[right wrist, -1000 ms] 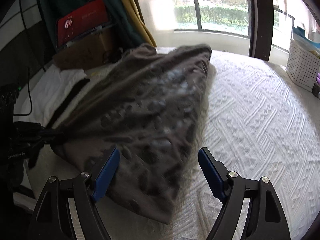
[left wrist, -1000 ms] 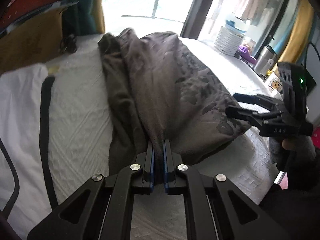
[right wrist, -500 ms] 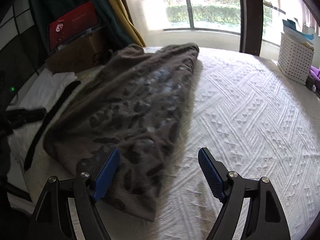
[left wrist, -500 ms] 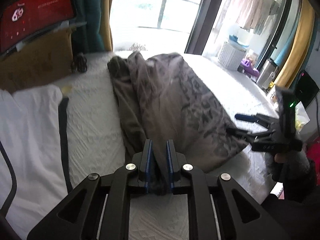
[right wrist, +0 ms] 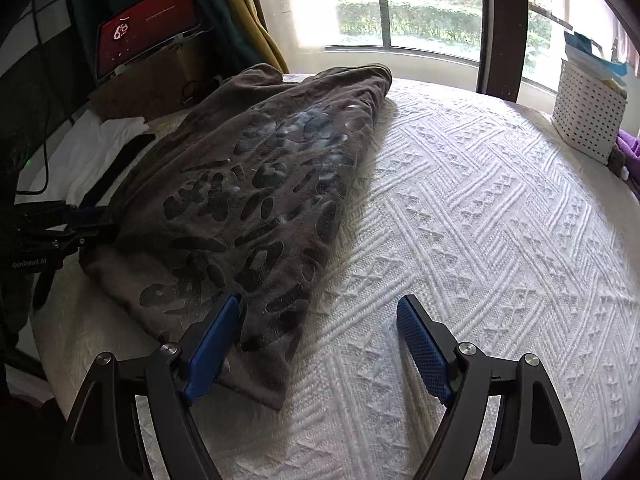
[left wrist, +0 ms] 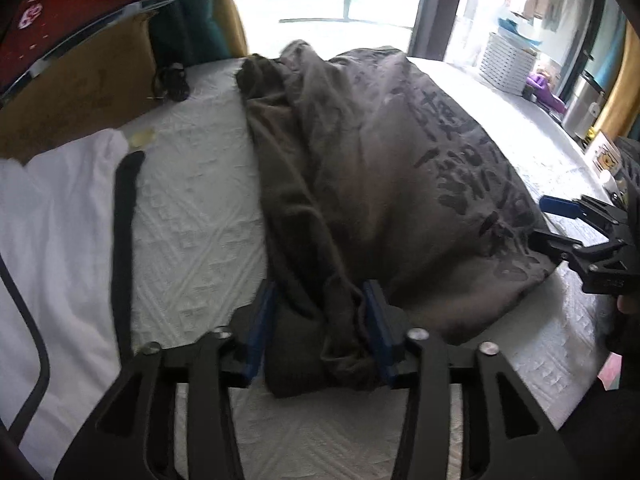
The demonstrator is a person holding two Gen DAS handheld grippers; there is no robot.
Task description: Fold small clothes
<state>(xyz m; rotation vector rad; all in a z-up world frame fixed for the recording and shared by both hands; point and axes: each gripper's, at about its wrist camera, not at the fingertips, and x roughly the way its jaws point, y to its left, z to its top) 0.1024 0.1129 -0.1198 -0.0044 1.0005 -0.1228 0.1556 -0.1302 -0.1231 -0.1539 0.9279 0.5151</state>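
Note:
A dark brown shirt (left wrist: 400, 180) with a black print lies folded lengthwise on the white bedspread (right wrist: 480, 240). My left gripper (left wrist: 318, 328) is at its near end with its jaws opening. A bunched fold of the fabric lies loose between the blue pads and rests on the bed. The print (right wrist: 248, 200) faces up in the right wrist view. There my right gripper (right wrist: 320, 344) stands open over the shirt's near corner, one finger above the cloth and the other above bare bedspread. Each gripper shows in the other's view, the right gripper (left wrist: 560, 220) and the left gripper (right wrist: 88, 220).
A white garment (left wrist: 52, 220) with black trim lies left of the shirt. A cardboard box (left wrist: 80, 88) and a red screen (right wrist: 148, 28) stand at the bed's far left. A white basket (right wrist: 588, 120) sits by the window. A cup and small items crowd the far right.
The left jaws, shut on the shirt's fold a second ago, have spread apart and the fold has sunk onto the bed. The right gripper has stayed open in place.

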